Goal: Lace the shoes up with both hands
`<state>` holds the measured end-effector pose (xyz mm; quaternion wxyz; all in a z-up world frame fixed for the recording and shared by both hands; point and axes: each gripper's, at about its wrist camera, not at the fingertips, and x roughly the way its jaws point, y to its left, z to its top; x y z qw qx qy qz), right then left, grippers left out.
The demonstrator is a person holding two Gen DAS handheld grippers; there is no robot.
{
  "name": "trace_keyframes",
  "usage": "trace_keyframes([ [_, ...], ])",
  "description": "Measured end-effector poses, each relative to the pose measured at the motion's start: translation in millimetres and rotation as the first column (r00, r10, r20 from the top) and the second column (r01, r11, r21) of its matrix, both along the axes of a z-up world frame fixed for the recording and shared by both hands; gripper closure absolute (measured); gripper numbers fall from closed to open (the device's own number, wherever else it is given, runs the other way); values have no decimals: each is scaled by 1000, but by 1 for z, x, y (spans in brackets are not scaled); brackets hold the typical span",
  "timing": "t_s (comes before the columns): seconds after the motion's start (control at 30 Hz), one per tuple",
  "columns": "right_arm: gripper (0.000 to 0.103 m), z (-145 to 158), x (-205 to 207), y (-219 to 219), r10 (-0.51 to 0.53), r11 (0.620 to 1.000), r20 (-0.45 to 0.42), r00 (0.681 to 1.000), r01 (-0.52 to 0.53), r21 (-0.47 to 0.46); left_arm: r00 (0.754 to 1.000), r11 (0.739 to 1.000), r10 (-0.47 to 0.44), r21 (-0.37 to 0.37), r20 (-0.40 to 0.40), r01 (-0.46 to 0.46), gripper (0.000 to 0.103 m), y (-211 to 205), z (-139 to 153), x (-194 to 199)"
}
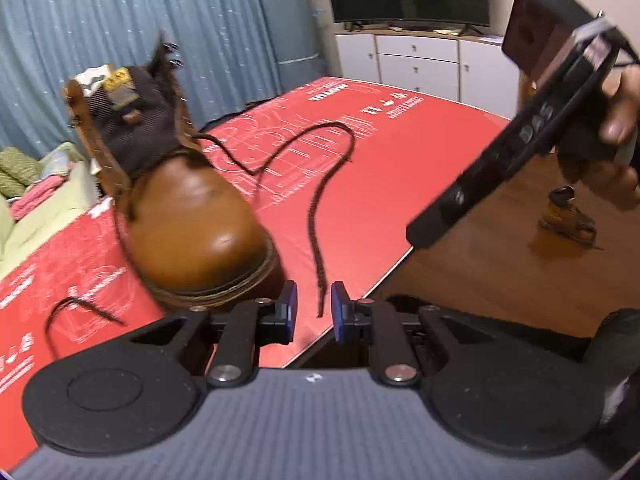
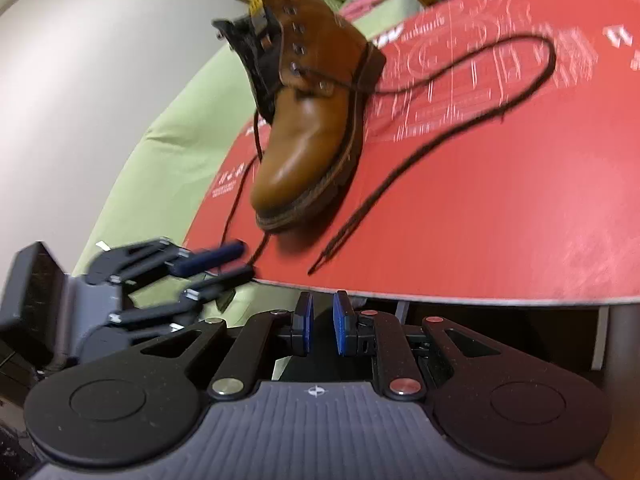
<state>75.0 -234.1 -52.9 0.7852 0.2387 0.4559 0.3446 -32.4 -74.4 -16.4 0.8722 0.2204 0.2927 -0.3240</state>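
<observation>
A brown leather boot stands on the red mat, toe toward both cameras, tongue pulled open. Its dark lace loops over the mat. In the left wrist view the lace's end lies in the gap between the blue pads of my left gripper, which stand apart and do not press on it. The other lace end curls beside the toe. My right gripper is open and empty at the mat's near edge. Blurred, my left gripper is at left.
The mat's near edge overhangs a dark gap. A second boot stands on the wooden floor at right. A hand holds the right gripper's black body. Green bedding, blue curtain, white cabinet and a television lie beyond.
</observation>
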Motion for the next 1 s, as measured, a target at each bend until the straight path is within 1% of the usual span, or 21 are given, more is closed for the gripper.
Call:
trace_keyframes([
  [0.07, 86, 3, 0, -2, 0, 1000, 22, 1000, 0, -2, 1000, 1000, -7, 0, -20, 7, 87, -3, -6, 8],
  [0.17, 86, 7, 1, -10, -8, 1000, 46, 999, 8, 5, 998, 1000, -6, 5, -58, 7, 90, -8, -15, 17],
  [0.2, 86, 8, 2, -13, -6, 1000, 54, 999, 5, 9, 998, 1000, -8, 3, -70, 8, 94, -8, -17, 19],
  [0.23, 86, 10, 5, -15, 4, 1000, 65, 998, -5, 11, 997, 1000, -11, -2, -75, 11, 102, -9, -18, 20],
  [0.3, 86, 13, 10, -16, 37, 999, 100, 994, -37, -6, 997, 1000, -18, 10, -78, 19, 103, -11, -18, 21],
  [0.33, 86, 15, 11, -17, 60, 998, 128, 990, -58, -22, 997, 999, -25, 30, -68, 27, 103, -12, -17, 21],
  [0.4, 86, 19, 16, -11, 126, 991, 196, 972, -114, -71, 998, 996, -49, 73, -48, 52, 103, -13, -15, 21],
  [0.43, 86, 21, 18, -5, 173, 983, 237, 956, -151, -107, 997, 993, -66, 95, -37, 70, 103, -13, -14, 20],
  [0.47, 86, 24, 18, 2, 235, 968, 285, 929, -198, -154, 996, 989, -92, 115, -23, 94, 103, -12, -11, 19],
  [0.5, 86, 26, 19, 9, 298, 949, 329, 896, -241, -203, 993, 984, -118, 135, -9, 118, 103, -11, -7, 17],
  [0.53, 86, 28, 18, 16, 364, 924, 374, 853, -280, -260, 989, 977, -149, 157, 6, 146, 103, -10, -3, 15],
  [0.57, 86, 29, 16, 24, 438, 890, 425, 792, -313, -333, 983, 968, -183, 180, 21, 176, 103, -10, 1, 13],
  [0.63, 86, 31, 11, 39, 572, 810, 494, 655, -352, -469, 971, 952, -237, 208, 33, 225, 103, -8, 11, 10],
  [0.73, 87, 29, 9, 54, 695, 714, 527, 489, -388, -583, 959, 935, -280, 238, 39, 264, 103, -9, 22, 9],
  [0.8, 87, 27, 8, 65, 764, 644, 529, 368, -394, -656, 951, 922, -307, 261, 35, 287, 103, -11, 25, 9],
  [0.83, 88, 26, 8, 69, 790, 613, 527, 313, -391, -687, 947, 915, -319, 273, 32, 298, 103, -13, 26, 9],
  [0.9, 88, 23, 9, 74, 811, 584, 529, 249, -378, -718, 942, 904, -335, 292, 29, 313, 103, -16, 28, 9],
  [0.97, 88, 21, 9, 77, 823, 566, 531, 200, -370, -737, 940, 900, -341, 298, 27, 318, 103, -18, 30, 10],
  [1.0, 88, 20, 9, 79, 833, 550, 525, 177, -377, -745, 938, 897, -345, 304, 28, 321, 103, -19, 31, 9],
])
